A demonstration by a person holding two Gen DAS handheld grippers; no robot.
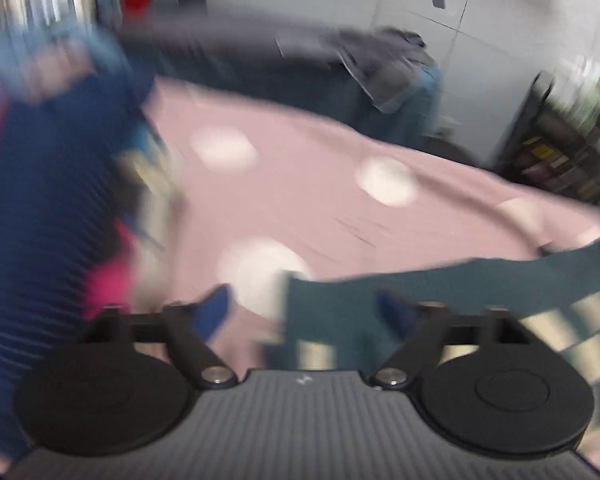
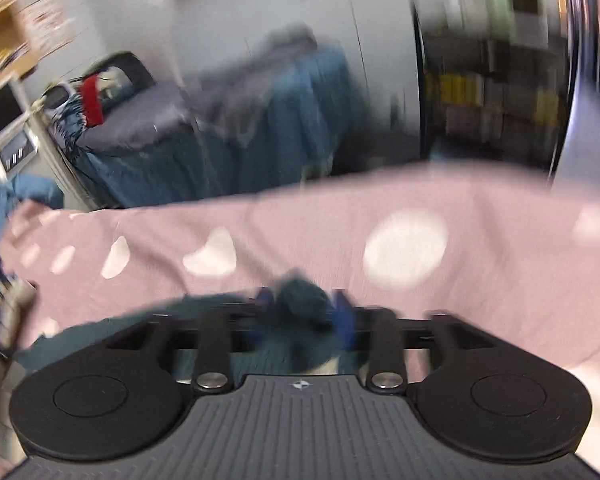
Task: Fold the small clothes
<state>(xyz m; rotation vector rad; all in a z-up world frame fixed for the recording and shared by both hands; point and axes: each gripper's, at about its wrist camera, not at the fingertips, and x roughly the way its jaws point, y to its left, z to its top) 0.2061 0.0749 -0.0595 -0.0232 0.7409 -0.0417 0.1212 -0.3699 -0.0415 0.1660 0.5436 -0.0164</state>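
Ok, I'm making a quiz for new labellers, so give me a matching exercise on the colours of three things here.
Things:
1. garment
2. cover beneath it
3. left gripper fingertips

Colours:
A. pink with white spots
B. blue
C. teal

Pairs: 1-C; 2-A; 3-B

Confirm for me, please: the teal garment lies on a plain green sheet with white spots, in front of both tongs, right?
Not quite: the sheet is pink with white spots, not green. Both wrist views show it. The teal garment does lie on it in front of the left tongs and the right tongs.
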